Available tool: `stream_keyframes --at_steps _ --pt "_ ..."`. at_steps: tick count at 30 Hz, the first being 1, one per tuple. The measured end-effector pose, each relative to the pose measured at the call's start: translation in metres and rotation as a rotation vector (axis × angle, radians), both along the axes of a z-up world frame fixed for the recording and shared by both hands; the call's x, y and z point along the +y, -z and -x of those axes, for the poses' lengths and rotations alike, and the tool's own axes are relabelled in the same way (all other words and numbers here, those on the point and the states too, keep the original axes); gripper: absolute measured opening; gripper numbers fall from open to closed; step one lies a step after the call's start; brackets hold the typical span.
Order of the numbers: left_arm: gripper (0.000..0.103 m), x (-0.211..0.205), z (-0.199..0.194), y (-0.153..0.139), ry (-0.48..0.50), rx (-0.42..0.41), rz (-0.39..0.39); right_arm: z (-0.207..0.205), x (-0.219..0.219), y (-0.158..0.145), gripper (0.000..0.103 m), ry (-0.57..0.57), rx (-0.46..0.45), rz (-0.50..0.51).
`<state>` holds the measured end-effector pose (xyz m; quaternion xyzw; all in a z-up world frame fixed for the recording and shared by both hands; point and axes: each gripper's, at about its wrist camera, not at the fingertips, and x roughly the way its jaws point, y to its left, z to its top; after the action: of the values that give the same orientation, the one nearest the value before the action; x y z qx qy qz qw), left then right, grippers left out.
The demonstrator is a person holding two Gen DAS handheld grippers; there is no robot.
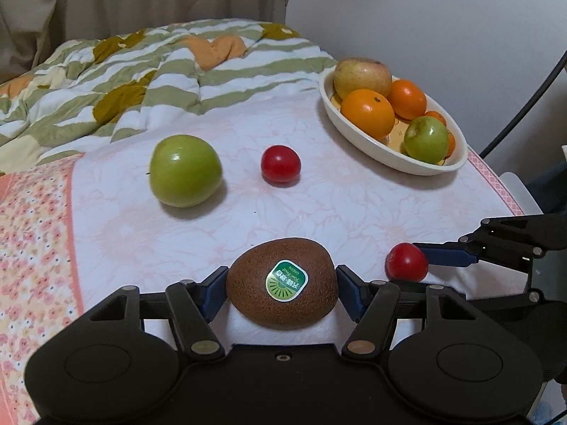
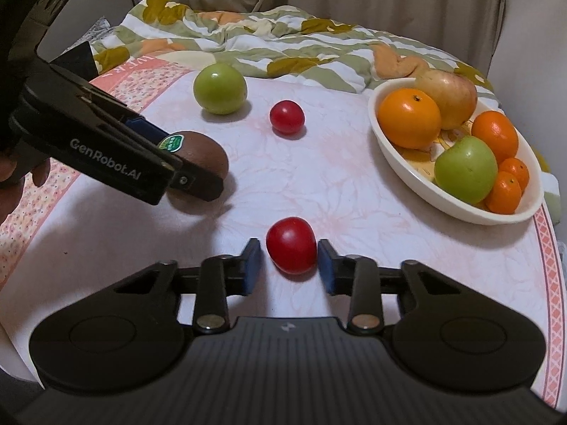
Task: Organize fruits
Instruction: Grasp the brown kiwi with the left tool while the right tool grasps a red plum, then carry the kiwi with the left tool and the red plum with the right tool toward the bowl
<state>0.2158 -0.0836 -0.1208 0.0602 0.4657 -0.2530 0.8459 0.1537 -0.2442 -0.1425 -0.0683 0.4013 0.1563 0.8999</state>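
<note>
I am holding the left hand-held gripper [image 1: 281, 292] around the kiwi [image 1: 281, 283], which is lying near the front edge of the bed; the blue pads [image 1: 216, 292] are touching its two sides, so I judge it is clenched on the fruit, though the kiwi seems to be resting on the sheet and not yet lifted. The kiwi is firm but a little soft under its fuzzy skin, so I am thinking a gentle squeeze across its short middle is best, because the rough skin is giving good friction. The right hand-held gripper [image 2: 288, 264] is standing released around the near red cherry tomato [image 2: 291, 245], also close to the front edge, to the right of the kiwi. The tomato is sitting between the fingers, with a small gap showing on each side. This fruit is light, smooth and easy to crush or to squirt out, so I am planning to close slowly at its widest part. A second cherry tomato [image 2: 287, 117] and a loose green apple [image 2: 219, 88] are lying nearer the middle of the bed, well apart from both grippers. The white bowl [image 2: 460, 209] at the right edge is already holding oranges [image 2: 409, 118], an apple and other fruit, and I am judging it as the place for these pieces.
</note>
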Motion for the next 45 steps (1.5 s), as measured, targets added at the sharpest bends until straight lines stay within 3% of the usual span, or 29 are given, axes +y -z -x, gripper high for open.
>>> stream_keyframes --at_steps 13,29,37,45 --pt "0.068 0.023 0.033 -0.046 -0.034 -0.064 0.082 0.015 0.004 -0.039 0.045 0.05 -0.05 -0.022" --pt "0.068 0.024 0.066 -0.119 -0.028 -0.218 0.175 0.063 -0.012 -0.106 0.045 0.223 -0.067 -0.043" --pt "0.068 -0.002 0.065 -0.137 -0.059 -0.254 0.179 0.061 -0.05 -0.127 0.045 0.223 -0.099 -0.076" --pt "0.068 -0.056 0.055 -0.146 -0.171 -0.271 0.175 0.032 -0.108 -0.141 0.045 0.153 -0.135 -0.075"
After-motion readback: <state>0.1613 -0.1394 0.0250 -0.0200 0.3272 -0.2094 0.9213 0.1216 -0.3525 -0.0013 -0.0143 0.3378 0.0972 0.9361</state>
